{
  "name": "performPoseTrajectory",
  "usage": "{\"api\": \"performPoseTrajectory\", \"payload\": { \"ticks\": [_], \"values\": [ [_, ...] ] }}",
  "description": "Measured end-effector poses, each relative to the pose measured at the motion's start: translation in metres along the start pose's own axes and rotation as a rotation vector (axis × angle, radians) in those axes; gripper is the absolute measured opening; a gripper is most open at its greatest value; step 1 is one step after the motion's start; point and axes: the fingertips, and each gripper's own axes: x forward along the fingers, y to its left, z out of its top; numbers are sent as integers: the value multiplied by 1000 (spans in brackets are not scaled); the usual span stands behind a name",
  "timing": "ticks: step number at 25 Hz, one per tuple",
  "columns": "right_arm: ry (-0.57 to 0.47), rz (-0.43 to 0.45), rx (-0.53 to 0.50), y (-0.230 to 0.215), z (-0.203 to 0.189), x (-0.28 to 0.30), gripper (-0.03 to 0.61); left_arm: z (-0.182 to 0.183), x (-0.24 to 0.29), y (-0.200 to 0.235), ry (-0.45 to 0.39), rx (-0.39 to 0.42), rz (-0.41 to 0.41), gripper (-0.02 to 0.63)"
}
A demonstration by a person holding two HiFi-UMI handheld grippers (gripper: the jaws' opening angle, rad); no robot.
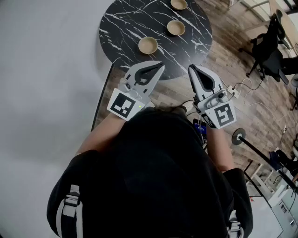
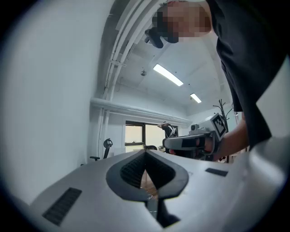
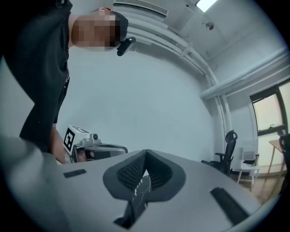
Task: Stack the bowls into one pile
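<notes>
Three tan bowls sit apart in a diagonal row on a round black marble table [image 1: 125,28]: the nearest bowl [image 1: 148,45], a middle bowl [image 1: 176,28], and a far bowl [image 1: 179,4] at the top edge. My left gripper [image 1: 161,65] hangs shut just short of the table's near rim, below the nearest bowl, holding nothing. My right gripper [image 1: 191,68] is shut and empty too, level with the left one. In the left gripper view my left gripper [image 2: 145,152] has its tips together; the right gripper view shows my right gripper [image 3: 146,152] likewise.
A grey wall or floor [image 1: 42,93] fills the left. Wooden flooring lies right of the table, with a black office chair [image 1: 270,42], white cables [image 1: 242,90] and a black round stand base [image 1: 239,136].
</notes>
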Motion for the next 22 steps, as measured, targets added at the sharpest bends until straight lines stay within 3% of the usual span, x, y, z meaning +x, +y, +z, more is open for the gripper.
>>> {"api": "performPoseTrajectory", "payload": {
  "ticks": [15, 22],
  "values": [
    [32, 50, 39, -12, -11, -30, -8, 7, 39, -32, -5, -18, -38, 3],
    [21, 41, 58, -46, -10, -64, -8, 11, 72, -60, -7, 5, -31, 3]
  ]
}}
